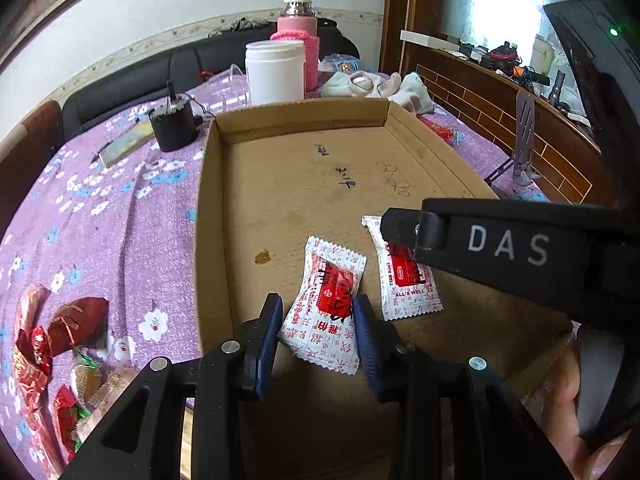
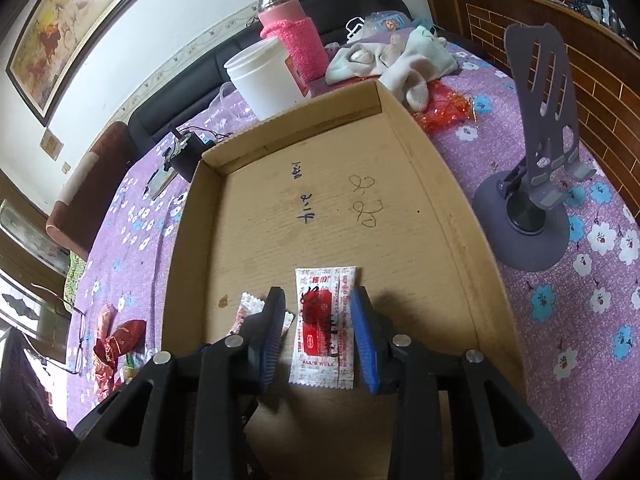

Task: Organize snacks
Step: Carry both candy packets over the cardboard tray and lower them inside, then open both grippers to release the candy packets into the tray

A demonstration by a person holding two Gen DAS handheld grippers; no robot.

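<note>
Two white-and-red snack packets lie in a shallow cardboard tray (image 1: 212, 208). In the left wrist view one packet (image 1: 326, 304) sits between my left gripper's (image 1: 318, 314) blue fingers, which are open around it. The second packet (image 1: 404, 280) lies to its right, partly under my right gripper's black body. In the right wrist view that second packet (image 2: 324, 328) lies flat between my right gripper's (image 2: 318, 316) open fingers, not touching them. The first packet's edge (image 2: 248, 312) shows just left. A pile of red and green wrapped snacks (image 1: 52, 356) lies on the cloth left of the tray.
A purple floral cloth (image 1: 100, 208) covers the table. Behind the tray (image 2: 460, 208) stand a white jar (image 1: 275, 70), a pink flask (image 1: 300, 28), a black pot (image 1: 174, 124) and socks (image 2: 400, 60). A purple phone stand (image 2: 536, 168) is right of the tray. Red wrappers (image 2: 444, 110) lie near its far right corner.
</note>
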